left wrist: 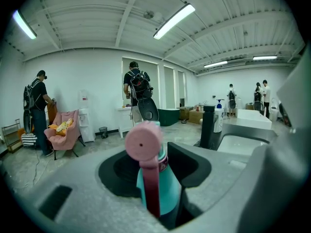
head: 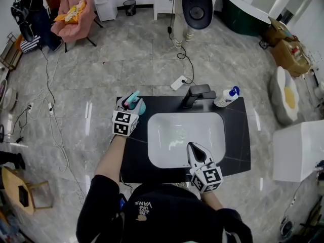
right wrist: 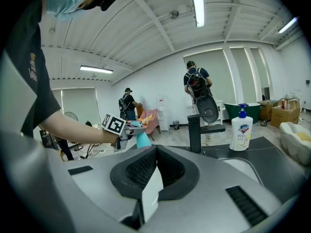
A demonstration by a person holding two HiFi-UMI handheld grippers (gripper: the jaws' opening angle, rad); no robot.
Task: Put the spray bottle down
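Looking down in the head view: the left claw (head: 132, 102) grips a teal spray bottle (head: 138, 107) at the black table's (head: 238, 148) rear left corner; contact with the table cannot be confirmed. The right claw (head: 195, 151) hangs over the white sink's (head: 167, 135) front rim.

Left gripper view: jaws clenched on the bottle, pink nozzle facing the camera.

Right gripper view: jaws pressed together, nothing between them. A soap dispenser (right wrist: 240, 132) stands just beside the black faucet (right wrist: 197, 130).

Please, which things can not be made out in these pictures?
- Base of the spray bottle: the left gripper covers it in head view and left gripper view, so contact with the counter is unclear.
- Print on the soap bottle: too small in every view.
- White piece at the right gripper, right gripper view: held thing or own part, unclear.
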